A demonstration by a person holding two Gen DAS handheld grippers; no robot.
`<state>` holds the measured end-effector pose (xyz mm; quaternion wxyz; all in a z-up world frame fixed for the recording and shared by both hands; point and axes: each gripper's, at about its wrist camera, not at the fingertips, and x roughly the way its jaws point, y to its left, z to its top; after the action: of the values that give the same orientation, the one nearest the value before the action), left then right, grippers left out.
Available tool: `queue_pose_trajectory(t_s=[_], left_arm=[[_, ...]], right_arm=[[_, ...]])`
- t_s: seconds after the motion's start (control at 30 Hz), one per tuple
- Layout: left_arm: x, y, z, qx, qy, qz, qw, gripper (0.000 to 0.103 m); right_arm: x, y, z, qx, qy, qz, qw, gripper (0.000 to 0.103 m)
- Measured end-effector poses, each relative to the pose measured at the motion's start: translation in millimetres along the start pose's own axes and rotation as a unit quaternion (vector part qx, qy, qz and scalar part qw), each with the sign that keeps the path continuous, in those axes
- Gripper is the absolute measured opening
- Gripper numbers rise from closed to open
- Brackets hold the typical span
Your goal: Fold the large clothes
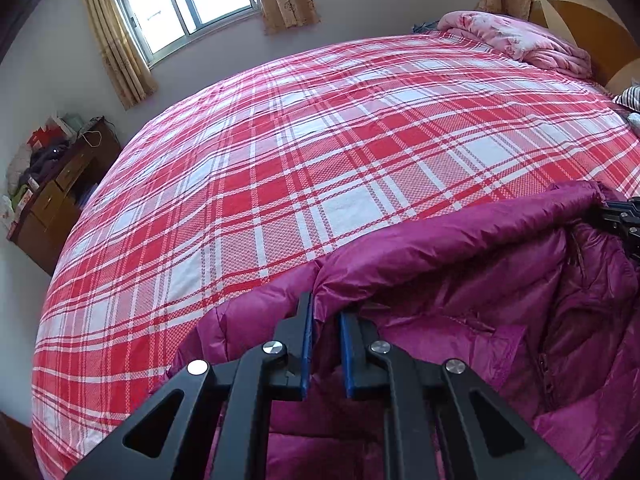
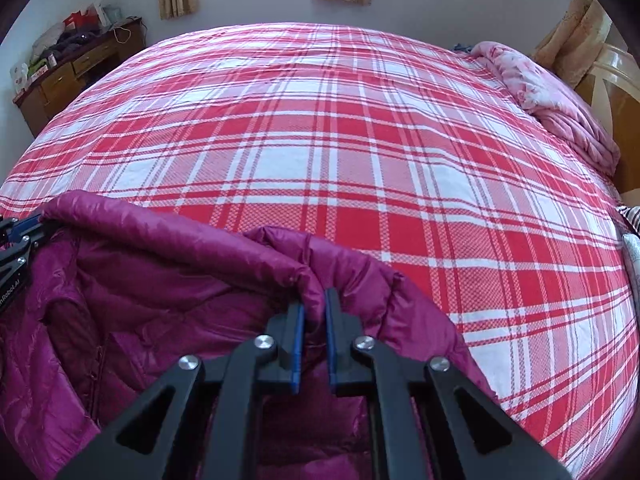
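Note:
A magenta puffer jacket (image 1: 460,280) lies at the near edge of the bed; it also shows in the right wrist view (image 2: 160,280). My left gripper (image 1: 326,314) is shut on the jacket's folded edge, fabric pinched between its blue pads. My right gripper (image 2: 314,306) is shut on the same edge further right, fabric bunched between its pads. The right gripper shows at the far right of the left wrist view (image 1: 624,220); the left gripper shows at the far left of the right wrist view (image 2: 16,236). The edge hangs raised between them, with the jacket's lining and zipper below.
The bed (image 2: 340,140) has a red and white plaid cover. A pink folded quilt (image 2: 552,96) lies by the wooden headboard (image 2: 616,92) at the right. A cluttered wooden dresser (image 2: 68,68) stands at the far left under a window (image 1: 180,4). Striped fabric (image 1: 630,96) lies at the bed's right edge.

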<state>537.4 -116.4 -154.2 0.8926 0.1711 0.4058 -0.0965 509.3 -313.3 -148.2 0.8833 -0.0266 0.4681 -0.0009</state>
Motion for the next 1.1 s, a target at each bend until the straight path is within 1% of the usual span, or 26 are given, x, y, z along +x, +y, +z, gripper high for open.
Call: queue_pose_trajectory(t_s=[0.1, 0.17, 0.27, 0.3, 0.33, 0.37, 0.4, 0.43, 0.5, 0.53, 0.63, 0.7, 0.73, 0.77, 0.83, 0.9, 0.93, 0.97, 1.0, 1.07, 1.1], left_arm=[[-2.2, 1.4, -3.3, -0.009, -0.004, 0.0, 0.9999, 0.013], [-5.6, 3.2, -3.1, -0.017, 0.002, -0.007, 0.9998, 0.014], [-22.8, 7.4, -1.9, -0.027, -0.015, -0.009, 0.9995, 0.019], [-32.1, 9.3, -0.3, -0.031, -0.026, -0.008, 0.9991, 0.025], [-41.6, 11.8, 1.3, -0.036, -0.041, -0.007, 0.9985, 0.04], [-52.1, 15.2, 3.8, -0.044, -0.059, 0.0, 0.9973, 0.051], [-62.8, 19.6, 6.6, -0.055, -0.08, 0.008, 0.9953, 0.074], [-73.8, 24.6, 9.7, -0.069, -0.104, 0.016, 0.992, 0.088], [-88.2, 31.5, 18.3, -0.092, -0.14, 0.021, 0.9857, 0.09], [-91.0, 32.3, 24.5, -0.099, -0.148, 0.018, 0.984, 0.09], [-80.9, 19.2, 47.5, -0.09, -0.137, 0.014, 0.9864, 0.09], [-61.1, 0.6, 58.0, -0.061, -0.115, 0.027, 0.9911, 0.09], [-47.2, -7.8, 59.1, -0.049, -0.098, 0.043, 0.993, 0.09], [-34.4, -12.4, 55.4, -0.046, -0.083, 0.05, 0.9943, 0.09], [-11.5, -15.3, 41.7, -0.051, -0.046, 0.045, 0.9966, 0.09], [0.5, -17.6, 23.1, -0.055, -0.028, 0.04, 0.9973, 0.09], [5.4, -19.2, 15.3, -0.05, -0.023, 0.041, 0.9976, 0.09], [8.1, -21.3, 9.2, -0.046, -0.019, 0.045, 0.9977, 0.09], [10.0, -21.4, 5.9, -0.046, -0.017, 0.046, 0.9977, 0.09], [11.7, -19.6, 4.5, -0.054, -0.016, 0.041, 0.9976, 0.09], [13.7, -19.0, 5.1, -0.057, -0.015, 0.039, 0.9975, 0.09]], right_arm=[[1.7, -0.2, -6.3, 0.005, -0.008, -0.001, 1.0, 0.01], [2.8, 0.4, -8.2, 0.006, -0.012, -0.004, 1.0, 0.01], [4.7, 0.0, -10.6, 0.011, -0.018, -0.004, 1.0, 0.01], [5.5, 0.2, -11.7, 0.011, -0.022, -0.004, 1.0, 0.01], [6.2, 0.8, -12.9, 0.01, -0.026, -0.005, 1.0, 0.01], [6.4, 1.1, -14.3, 0.009, -0.03, -0.006, 0.999, 0.01], [6.4, 2.0, -15.0, 0.008, -0.034, -0.008, 0.999, 0.01], [6.5, 2.4, -15.7, 0.007, -0.036, -0.009, 0.999, 0.01], [6.8, 1.3, -16.6, 0.01, -0.04, -0.005, 0.999, 0.01], [7.2, 0.6, -16.9, 0.012, -0.041, -0.003, 0.999, 0.01], [7.6, -1.4, -18.1, 0.016, -0.045, 0.004, 0.999, 0.01], [7.4, -4.9, -18.9, 0.023, -0.048, 0.015, 0.998, 0.01], [7.1, -6.8, -19.2, 0.028, -0.05, 0.02, 0.998, 0.01], [6.6, -7.8, -19.8, 0.031, -0.051, 0.024, 0.998, 0.01], [5.5, -9.1, -20.6, 0.034, -0.053, 0.028, 0.998, 0.01], [2.5, -8.9, -20.8, 0.035, -0.058, 0.03, 0.997, 0.01], [-1.1, -9.2, -20.9, 0.036, -0.062, 0.032, 0.997, 0.012], [-7.4, -9.6, -21.2, 0.038, -0.069, 0.034, 0.996, 0.019], [-16.3, -9.7, -22.4, 0.042, -0.079, 0.033, 0.995, 0.022], [-37.9, -7.4, -22.6, 0.048, -0.106, 0.021, 0.993, 0.037], [-47.6, -5.8, -21.1, 0.052, -0.119, 0.019, 0.991, 0.039]])
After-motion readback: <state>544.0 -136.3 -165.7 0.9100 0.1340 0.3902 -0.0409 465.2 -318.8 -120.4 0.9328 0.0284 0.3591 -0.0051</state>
